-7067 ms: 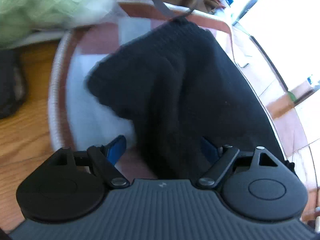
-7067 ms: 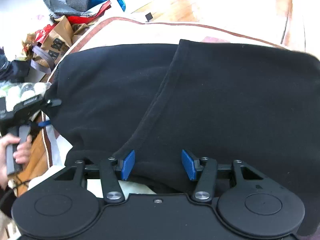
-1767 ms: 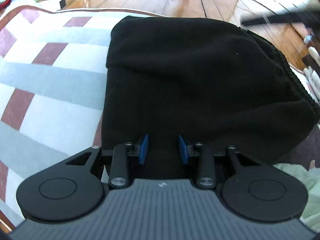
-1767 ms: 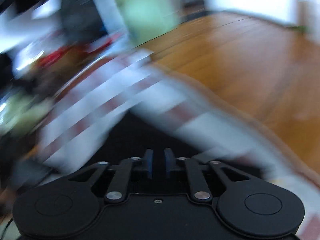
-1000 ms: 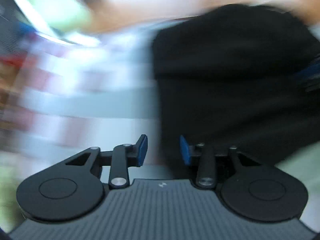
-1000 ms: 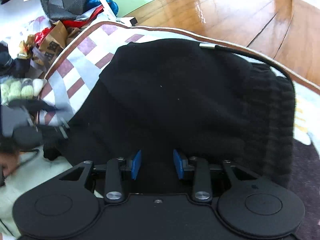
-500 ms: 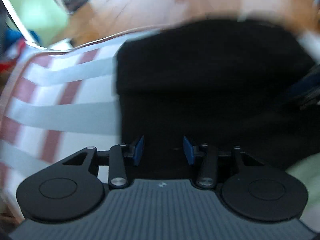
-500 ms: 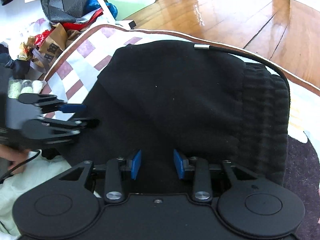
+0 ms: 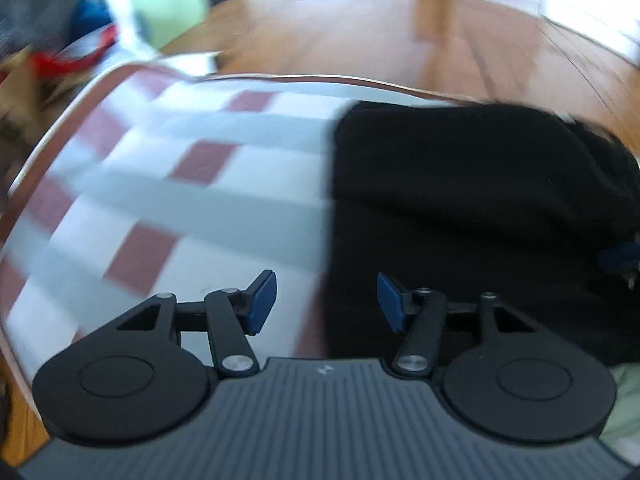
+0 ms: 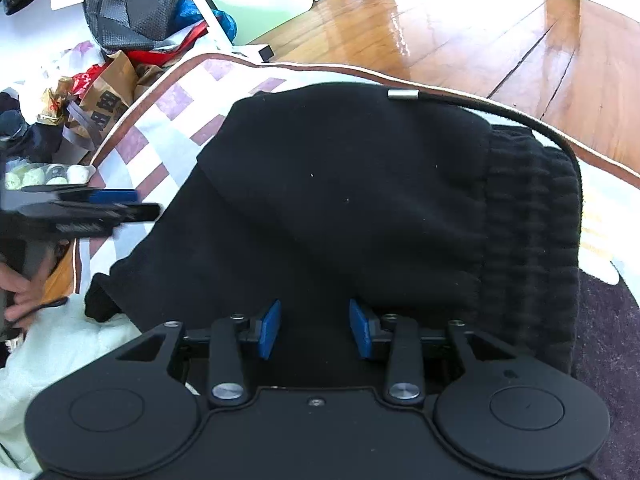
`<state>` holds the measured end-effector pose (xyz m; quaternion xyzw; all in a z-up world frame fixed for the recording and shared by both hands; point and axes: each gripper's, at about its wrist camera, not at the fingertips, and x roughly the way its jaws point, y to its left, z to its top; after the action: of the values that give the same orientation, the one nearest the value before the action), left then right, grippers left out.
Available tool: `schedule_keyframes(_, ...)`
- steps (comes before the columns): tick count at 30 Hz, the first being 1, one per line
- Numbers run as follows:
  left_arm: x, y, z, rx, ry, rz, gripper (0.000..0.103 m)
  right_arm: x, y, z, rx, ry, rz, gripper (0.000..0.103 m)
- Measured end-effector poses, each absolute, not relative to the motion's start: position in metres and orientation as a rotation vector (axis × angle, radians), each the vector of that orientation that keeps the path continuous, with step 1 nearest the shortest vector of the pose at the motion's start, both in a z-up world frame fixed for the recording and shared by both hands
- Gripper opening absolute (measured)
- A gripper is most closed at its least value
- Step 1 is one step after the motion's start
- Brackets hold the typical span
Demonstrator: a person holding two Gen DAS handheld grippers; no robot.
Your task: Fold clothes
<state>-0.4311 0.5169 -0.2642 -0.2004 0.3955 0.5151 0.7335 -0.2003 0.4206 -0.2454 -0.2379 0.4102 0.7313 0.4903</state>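
A: We are looking over the wide checked quilt of white, grey and dull-red squares (image 10: pixel 168 100), which is lying on a glossy wooden plank floor (image 10: pixel 460 28). On it the black fleece garment with a ribbed knit band (image 10: pixel 352 200) is sitting as a compact, layered bundle, the ribbed band along its right side and a black cord with a metal tip (image 10: pixel 403 94) trailing over its far edge.

B: Whether more folds are wanted, we are not able to judge from this alone. We are expecting it to handle soft and limp, fairly thick, with a grippy nap that is unlikely to slip. The ribbed band or a doubled edge is looking like the firmest place to pinch; a single loose layer would probably peel away from the rest.

A: We are holding the right gripper (image 10: pixel 314 328) low over the near edge, its blue pads spread and pinching nothing.

B: The left gripper (image 9: pixel 326 300) is hovering at the bundle's left edge, pads spread wide and empty, in a blurred view.
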Motion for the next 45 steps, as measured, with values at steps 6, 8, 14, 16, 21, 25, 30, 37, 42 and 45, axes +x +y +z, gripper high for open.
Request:
schedule_keyframes(6, -0.432, 0.556, -0.261, -0.480, 0.708, 0.959, 0.057, -0.203, 0.459, -0.207, -0.601, 0.941, 1.834, 0.045)
schedule_keyframes(8, -0.436, 0.563, -0.263, -0.534, 0.672, 0.934, 0.063, -0.221, 0.481, -0.194, -0.713, 0.864, 1.886, 0.045)
schedule_keyframes(14, -0.454, 0.591, -0.284, -0.671, 0.672, 0.927, 0.064, -0.254, 0.535, -0.145, -0.739, 0.732, 2.132, 0.054)
schedule_keyframes(16, -0.461, 0.593, -0.289, -0.720, 0.638, 0.911, 0.063, -0.269, 0.559, -0.147, -0.789, 0.648, 2.107, 0.054)
schedule_keyframes(21, -0.459, 0.581, -0.293, -0.694, 0.644, 0.861, 0.045, -0.320, 0.597, -0.193, -1.086, 0.398, 2.086, 0.039)
schedule_keyframes(25, -0.460, 0.571, -0.299, -0.711, 0.619, 0.847, 0.042, -0.341, 0.620, -0.222, -1.146, 0.369, 2.094, 0.037)
schedule_keyframes(30, -0.446, 0.560, -0.303, -0.615, 0.727, 0.860, 0.038, -0.330, 0.639, -0.229, -1.006, 0.593, 2.036, 0.006)
schedule_keyframes(37, -0.439, 0.538, -0.308, -0.574, 0.744, 0.901, 0.037, -0.283, 0.662, -0.229, -0.642, 0.970, 1.888, 0.005)
schedule_keyframes(42, -0.447, 0.534, -0.310, -0.657, 0.743, 0.896, 0.037, -0.255, 0.682, -0.248, -0.508, 1.188, 1.731, 0.003)
schedule_keyframes(45, -0.459, 0.543, -0.305, -0.755, 0.753, 0.852, 0.037, -0.258, 0.668, -0.227, -0.579, 0.954, 1.653, 0.002)
